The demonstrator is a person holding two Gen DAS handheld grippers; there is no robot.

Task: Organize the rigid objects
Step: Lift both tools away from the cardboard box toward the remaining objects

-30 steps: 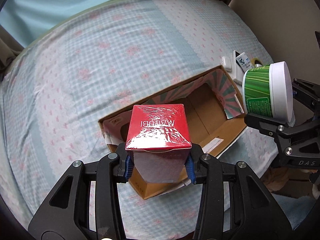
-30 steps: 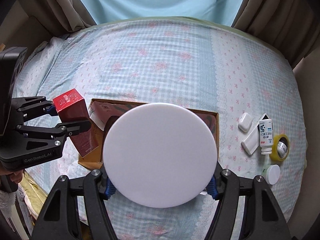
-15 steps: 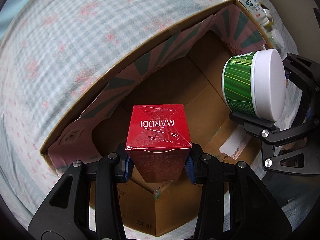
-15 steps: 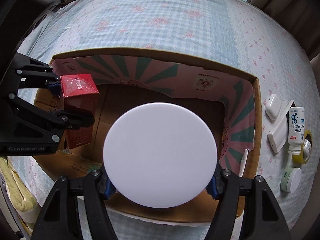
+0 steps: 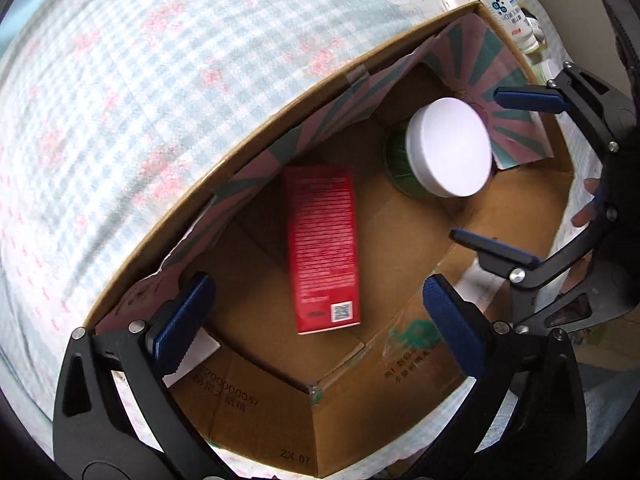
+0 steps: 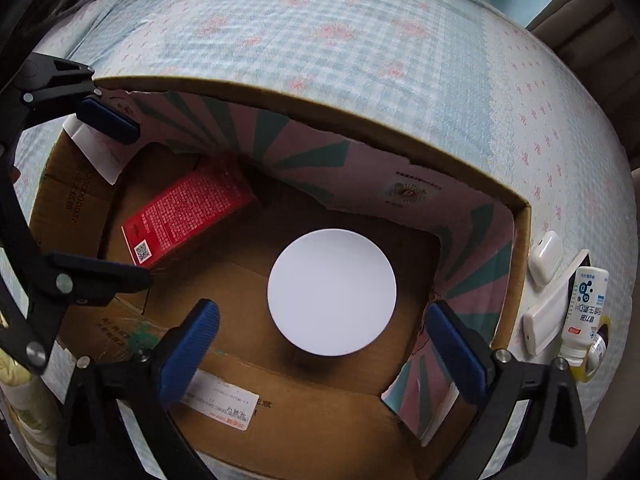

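A red carton (image 5: 322, 248) lies flat on the floor of the open cardboard box (image 5: 280, 128). My left gripper (image 5: 316, 314) hangs above it with its jaws opening, and the pads touch nothing. Further right a green jar with a white lid (image 5: 448, 148) stands upright on the box floor. The right gripper (image 6: 324, 342) is over the jar (image 6: 332, 296), jaws opening, both pads clear of it. In the right wrist view the red carton (image 6: 188, 216) lies at the left of the box (image 6: 320, 108), below the left gripper (image 6: 104, 200).
On the patterned bedspread (image 6: 320, 32) outside the box's right wall lie a white case (image 6: 546, 256), a flat white device (image 6: 548, 316), a white bottle (image 6: 586, 304) and a yellow tape roll (image 6: 598, 356). Folded box flaps line the near side.
Both grippers sank into the box and let go. The red carton dropped from upright in the left jaws to flat on the floor. The jar left the right jaws and stands upright.
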